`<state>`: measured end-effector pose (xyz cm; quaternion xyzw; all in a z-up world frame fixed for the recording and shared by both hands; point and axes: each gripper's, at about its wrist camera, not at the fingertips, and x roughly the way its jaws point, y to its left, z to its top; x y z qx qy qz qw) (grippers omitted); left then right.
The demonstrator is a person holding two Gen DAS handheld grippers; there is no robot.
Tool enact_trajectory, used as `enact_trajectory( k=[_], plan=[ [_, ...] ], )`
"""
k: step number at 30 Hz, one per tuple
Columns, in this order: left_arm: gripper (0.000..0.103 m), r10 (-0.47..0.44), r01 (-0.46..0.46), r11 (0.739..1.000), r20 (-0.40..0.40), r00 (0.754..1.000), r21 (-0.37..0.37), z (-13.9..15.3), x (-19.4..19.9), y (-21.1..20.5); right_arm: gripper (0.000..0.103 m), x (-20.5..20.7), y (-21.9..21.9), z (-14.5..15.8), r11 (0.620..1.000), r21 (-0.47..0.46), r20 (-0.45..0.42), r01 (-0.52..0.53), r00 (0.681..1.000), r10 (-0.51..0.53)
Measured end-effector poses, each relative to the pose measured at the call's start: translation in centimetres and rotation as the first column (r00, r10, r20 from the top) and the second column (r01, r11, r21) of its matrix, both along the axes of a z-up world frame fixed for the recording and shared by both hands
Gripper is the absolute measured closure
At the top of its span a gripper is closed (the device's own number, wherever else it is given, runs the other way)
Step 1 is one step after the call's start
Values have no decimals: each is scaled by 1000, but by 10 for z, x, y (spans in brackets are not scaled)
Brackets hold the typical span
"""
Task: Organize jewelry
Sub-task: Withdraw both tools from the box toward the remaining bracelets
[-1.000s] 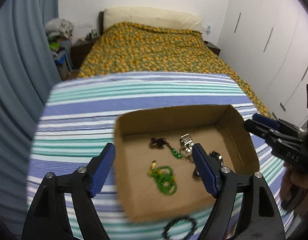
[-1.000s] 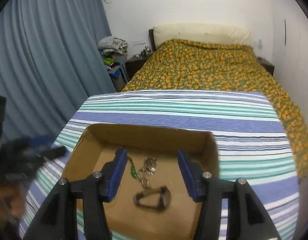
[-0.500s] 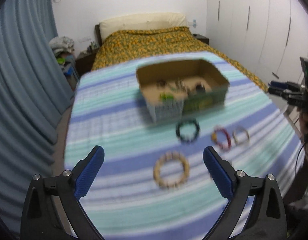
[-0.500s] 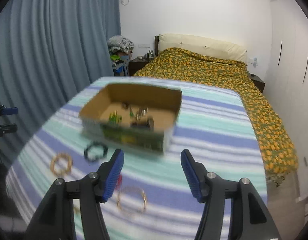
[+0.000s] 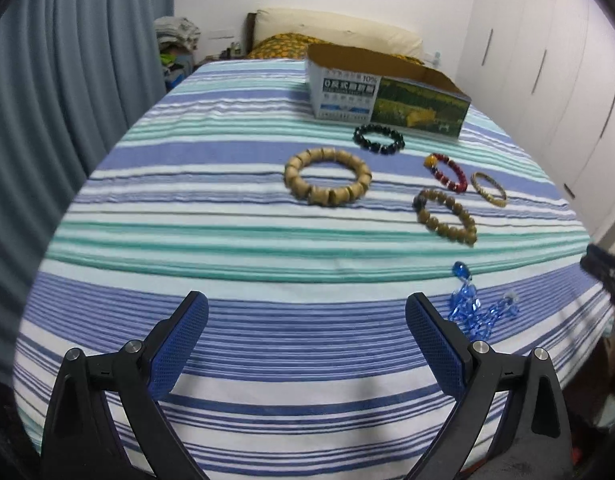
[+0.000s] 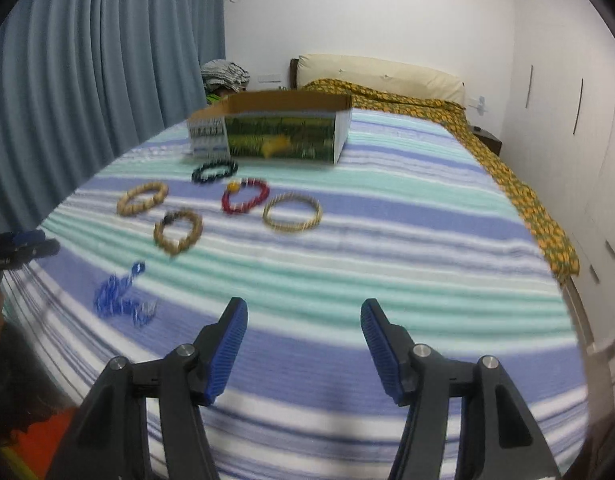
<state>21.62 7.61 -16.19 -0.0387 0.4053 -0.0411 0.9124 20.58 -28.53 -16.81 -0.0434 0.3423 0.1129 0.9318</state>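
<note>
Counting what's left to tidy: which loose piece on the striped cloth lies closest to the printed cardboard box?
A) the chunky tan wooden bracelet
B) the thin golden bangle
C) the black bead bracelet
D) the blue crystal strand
C: the black bead bracelet lies just before the printed cardboard box, all others lying nearer the cameras.

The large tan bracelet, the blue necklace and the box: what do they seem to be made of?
Large tan bracelet: probably wood, matte; chunky barrel-shaped beads in a dull tan with no shine.
Blue necklace: glass or clear plastic, glossy; the beads are see-through and catch the light.
Box: cardboard; raw brown inside walls and cut edge, printed coating on the outside.
</note>
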Motion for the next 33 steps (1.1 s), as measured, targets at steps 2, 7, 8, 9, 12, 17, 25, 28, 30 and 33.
enact_trajectory(
  k=[2,7,8,9,12,17,25,28,30,33],
  plan=[
    [4,8,-8,1000,0,1000,17,-10,0,-5,43,-4,4,-12,1000,1,-18,1,1000,-1],
    [4,-1,1,1000,-45,999,13,-29,7,-11,43,-5,9,-33,1000,25,-46,3,999,-2],
    [4,0,1,1000,-52,999,11,-32,7,-12,43,-4,10,-37,1000,28,-51,6,999,-5],
    [4,3,-2,1000,-62,998,17,-35,8,-13,43,-2,9,-41,1000,29,-61,11,998,-9],
    [3,4,1,995,-51,999,95,-40,5,-21,42,-2,9,-47,999,32,-59,18,998,-17],
    [0,24,-22,995,-16,1000,97,-43,-2,-22,39,-5,14,-49,1000,4,-31,14,999,-13],
    [0,21,-22,995,14,1000,98,-44,-6,-21,36,-10,18,-52,999,-1,11,33,999,-33],
    [0,20,-21,995,15,1000,98,-44,-5,-21,35,-11,18,-52,999,0,18,41,999,-41],
    [0,20,-21,995,14,1000,99,-43,-6,-21,35,-11,18,-52,999,-1,17,45,999,-45],
    [0,19,-20,995,15,1000,98,-43,-6,-21,35,-9,18,-49,999,0,-12,51,999,-51]
  ],
)
